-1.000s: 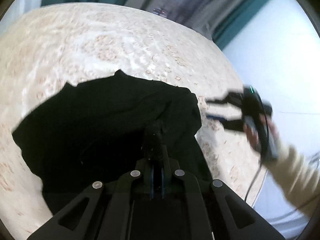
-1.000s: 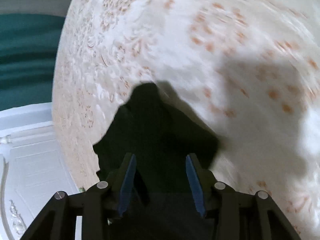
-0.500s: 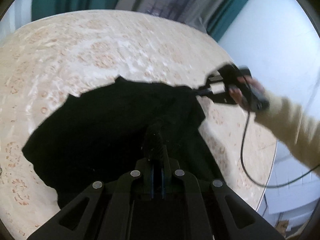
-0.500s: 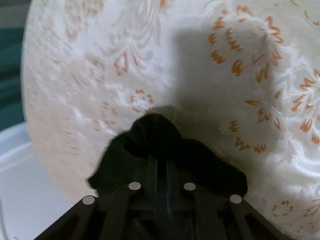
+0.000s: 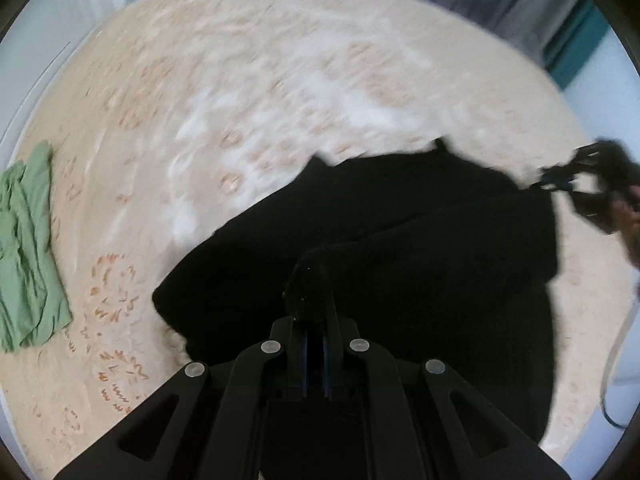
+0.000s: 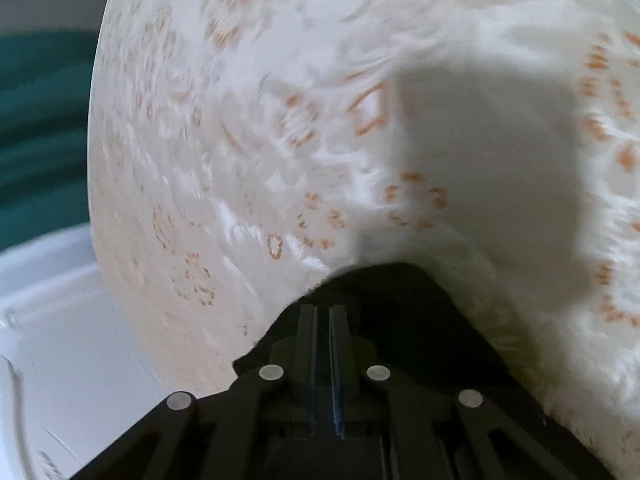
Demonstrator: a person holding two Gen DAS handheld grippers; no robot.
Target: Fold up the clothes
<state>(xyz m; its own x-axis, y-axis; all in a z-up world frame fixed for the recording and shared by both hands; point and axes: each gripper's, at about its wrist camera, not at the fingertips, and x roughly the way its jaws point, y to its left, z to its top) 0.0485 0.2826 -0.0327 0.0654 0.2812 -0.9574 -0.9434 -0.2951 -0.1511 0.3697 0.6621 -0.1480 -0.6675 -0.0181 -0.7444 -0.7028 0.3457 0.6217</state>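
Observation:
A black garment [image 5: 400,248] hangs and drapes over a round table with a cream, orange-patterned cloth [image 5: 240,100]. My left gripper [image 5: 315,312] is shut on a bunched edge of the garment near the view's centre. My right gripper [image 5: 560,184] shows at the right edge of the left wrist view, shut on the garment's far corner. In the right wrist view the right gripper [image 6: 323,312] is shut, with the black garment [image 6: 400,300] bunched around its fingers. The cloth [image 6: 280,120] is blurred.
A crumpled green garment [image 5: 28,252] lies on the table's left side. Teal curtains [image 5: 576,40] and white walls stand behind the table. A cable [image 5: 612,360] hangs at the right edge. White panelling [image 6: 60,340] lies below the table's edge.
My right gripper went from open to shut on the garment's corner. Both grippers have lifted and pulled the garment apart; the left view swung left, bringing the green garment into sight.

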